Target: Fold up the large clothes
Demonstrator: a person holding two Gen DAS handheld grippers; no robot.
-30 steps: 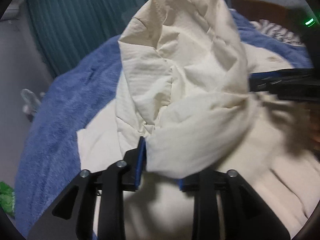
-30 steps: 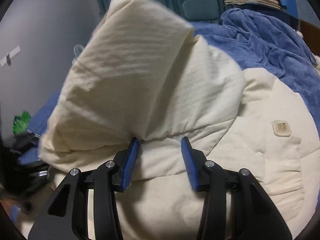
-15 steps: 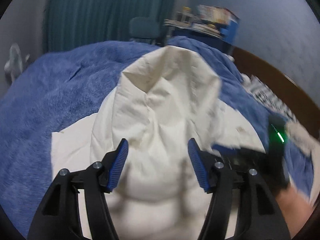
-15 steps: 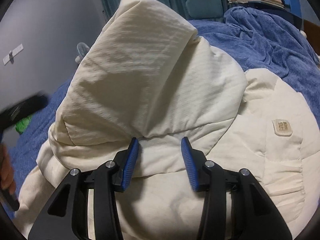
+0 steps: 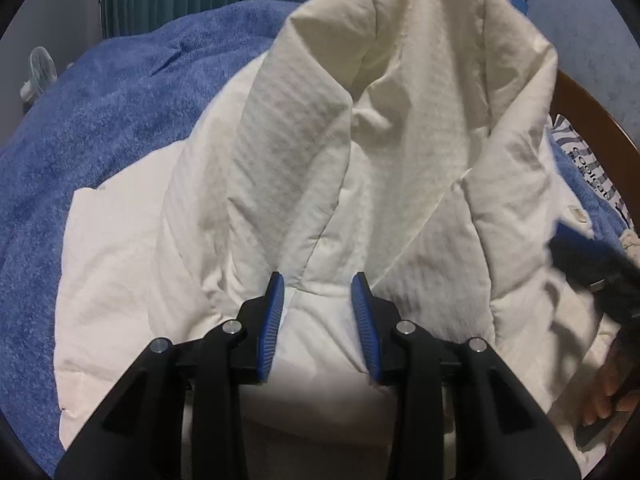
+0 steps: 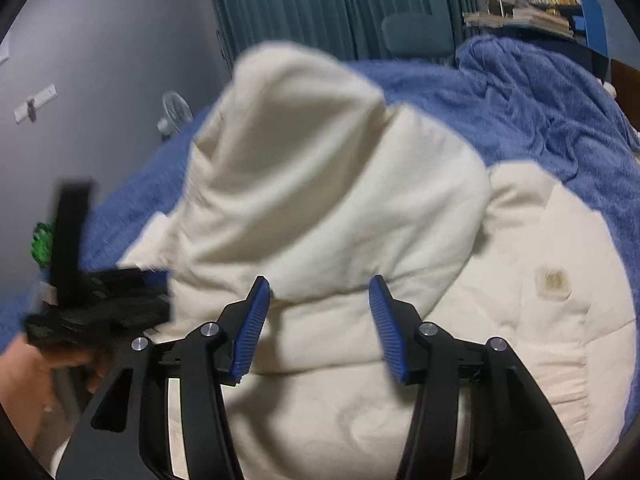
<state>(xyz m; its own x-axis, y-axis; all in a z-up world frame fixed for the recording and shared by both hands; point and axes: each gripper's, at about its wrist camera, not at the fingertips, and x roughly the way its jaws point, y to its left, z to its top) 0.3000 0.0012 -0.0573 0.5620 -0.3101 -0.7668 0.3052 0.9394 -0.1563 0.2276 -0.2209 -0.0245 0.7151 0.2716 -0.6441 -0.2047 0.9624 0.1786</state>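
- Left wrist view: my left gripper [image 5: 318, 320] sits at the bottom centre, and its blue pads [image 5: 272, 320] have a clear gap with only a low ridge of cream fabric between them. The jaws are closing, but I see no pad pressing on cloth yet, so I count it as released.
- The cream padded jacket [image 5: 400, 140] fills the middle of this frame, its hood standing up toward the top centre over the blue blanket [image 5: 100, 120] at left.
- A second ago these same pads were pinching a bunched fold at lower centre; half a second ago they stood wide apart. I have let go and repositioned nearer the hood's base, which I judge to be a regrasp for the next fold.
- Right wrist view: my right gripper [image 6: 320, 320] at bottom centre has its jaws opening, with the hood's lower edge lying between the pads but not clamped.
- The jacket [image 6: 540, 320] spreads across the centre and lower right here, its small chest patch [image 6: 554, 282] at right.
- Compared with the earlier frames, the gap is wider, the hood is blurred and slumping lower, and the left gripper [image 6: 100, 300] has come in at the left edge.
- Neither tool holds the garment, so I reckon the fold is between grasps.
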